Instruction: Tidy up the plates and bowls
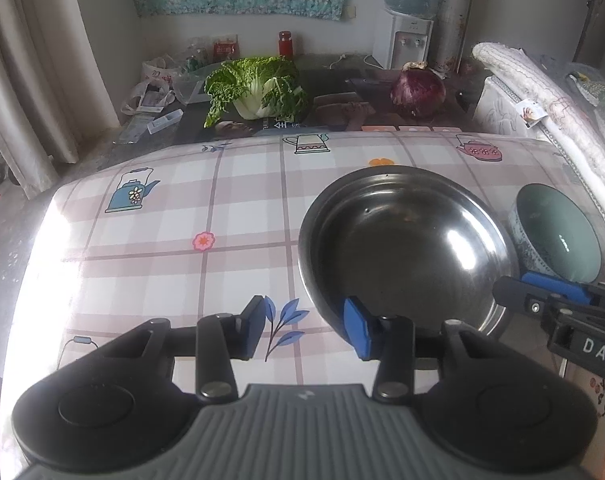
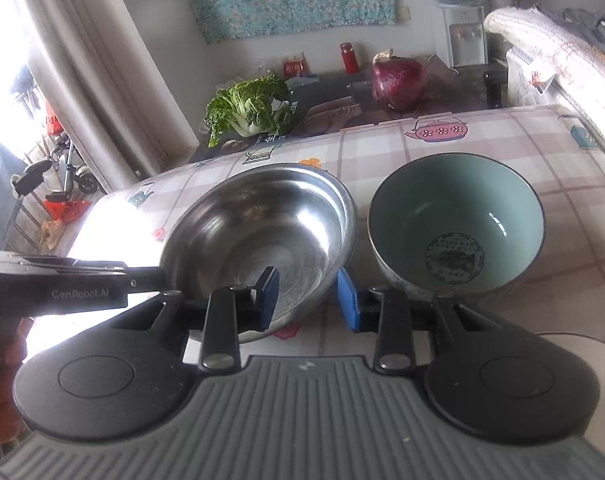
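A steel bowl [image 1: 406, 244] sits on the checked tablecloth [image 1: 162, 248], with a green ceramic bowl [image 1: 554, 236] just to its right. My left gripper [image 1: 306, 330] is open; its right finger is inside the steel bowl's near-left rim, its left finger outside on the cloth. In the right wrist view my right gripper [image 2: 308, 300] is open and straddles the steel bowl's [image 2: 262, 236] near-right rim, one finger inside, one between it and the green bowl [image 2: 456, 232]. The right gripper [image 1: 542, 300] also shows at the left wrist view's right edge.
A napa cabbage [image 1: 258, 88] and a purple cabbage [image 1: 416, 90] lie on the dark table behind. A water dispenser [image 1: 406, 36] stands at the back wall. Rolled bedding [image 1: 542, 100] lies to the right. A white plate edge [image 2: 582, 344] shows bottom right.
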Motion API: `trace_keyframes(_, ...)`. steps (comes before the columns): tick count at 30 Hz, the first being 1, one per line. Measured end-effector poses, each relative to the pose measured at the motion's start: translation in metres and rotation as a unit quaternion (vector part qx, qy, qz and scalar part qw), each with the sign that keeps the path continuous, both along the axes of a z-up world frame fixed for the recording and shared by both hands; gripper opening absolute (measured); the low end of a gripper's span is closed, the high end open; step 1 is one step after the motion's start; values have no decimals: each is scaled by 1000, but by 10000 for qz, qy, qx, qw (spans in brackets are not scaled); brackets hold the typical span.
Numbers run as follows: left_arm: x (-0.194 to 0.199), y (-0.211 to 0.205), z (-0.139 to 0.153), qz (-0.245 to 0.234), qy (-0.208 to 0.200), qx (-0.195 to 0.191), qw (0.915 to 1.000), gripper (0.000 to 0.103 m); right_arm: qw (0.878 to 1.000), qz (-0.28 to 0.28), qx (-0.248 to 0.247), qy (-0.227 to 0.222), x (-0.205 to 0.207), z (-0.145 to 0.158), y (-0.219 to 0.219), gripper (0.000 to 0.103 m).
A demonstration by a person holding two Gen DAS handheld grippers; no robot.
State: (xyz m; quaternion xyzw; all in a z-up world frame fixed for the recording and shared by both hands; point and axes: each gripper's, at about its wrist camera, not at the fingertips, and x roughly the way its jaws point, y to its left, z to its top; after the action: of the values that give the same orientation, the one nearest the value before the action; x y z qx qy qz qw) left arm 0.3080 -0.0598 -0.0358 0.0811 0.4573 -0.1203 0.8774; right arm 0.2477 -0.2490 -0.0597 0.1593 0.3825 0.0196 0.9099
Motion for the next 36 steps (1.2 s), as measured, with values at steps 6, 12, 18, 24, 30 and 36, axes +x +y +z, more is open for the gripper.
trace_keyframes(6,-11,-1,15,-144,-213,-61,9996,49,9996,-125,225,-74,-5,4,-11,33)
trace_keyframes(12,-26,-2,31,-258,-215,-239,9992,55,9986,-260,389,-264,-23,17,-22,38)
trace_keyframes(18,-43,-16,40,-399,-40,-445,9982,57,9972,-386,468,-435,-51,32,-41,41)
trace_keyframes(24,-63,-40,44,-616,7,-563,9965,58,9967,-511,417,-463,-82,41,-67,42)
trace_keyframes(30,-78,-67,46,-715,-66,-708,9949,58,9971,-610,151,-432,-104,45,-98,43)
trace_keyframes(36,-76,-90,41,-657,-51,-1029,9925,57,9973,-644,-200,-296,-102,45,-133,46)
